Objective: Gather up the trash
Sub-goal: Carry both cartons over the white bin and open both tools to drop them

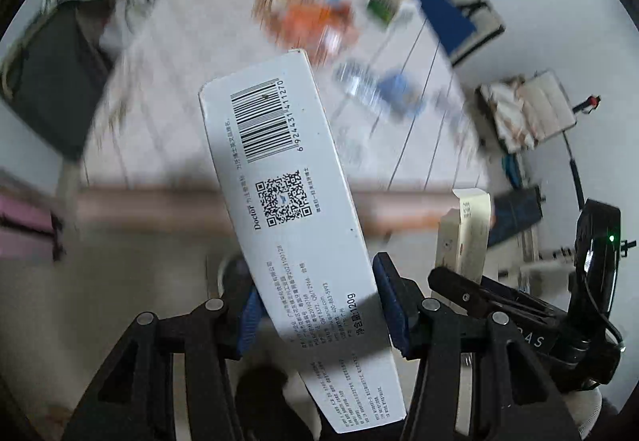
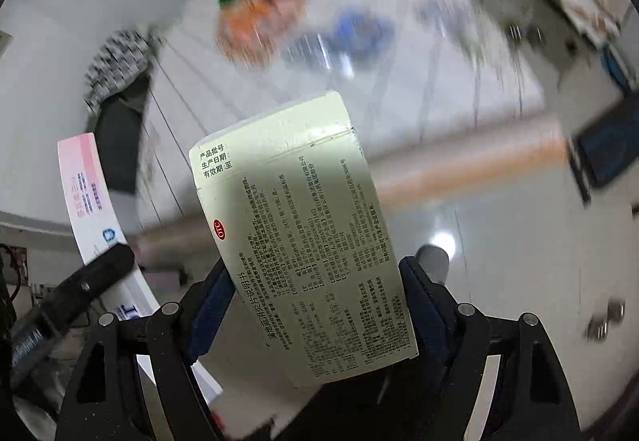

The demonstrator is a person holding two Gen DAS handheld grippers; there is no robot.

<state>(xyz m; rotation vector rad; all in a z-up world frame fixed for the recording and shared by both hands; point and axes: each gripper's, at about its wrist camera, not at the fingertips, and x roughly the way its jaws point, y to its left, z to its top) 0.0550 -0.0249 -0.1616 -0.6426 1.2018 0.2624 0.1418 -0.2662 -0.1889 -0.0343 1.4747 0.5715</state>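
Left tool (image 1: 319, 313) pinches long white toothpaste carton (image 1: 287, 209) low across its width, right tool (image 2: 315, 309) clamps pale medicine box (image 2: 303, 253) likewise, both cartons lifted above the blurred littered counter (image 1: 191, 89), likely so both travel to the bin together.

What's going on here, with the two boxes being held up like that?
Someone is collecting trash with a hand-held tool in each hand. The left tool is clamped on a long white toothpaste box with a barcode. The right tool grips a pale yellow medicine box covered in small print. Both boxes are lifted off the table, where more blurred litter lies.
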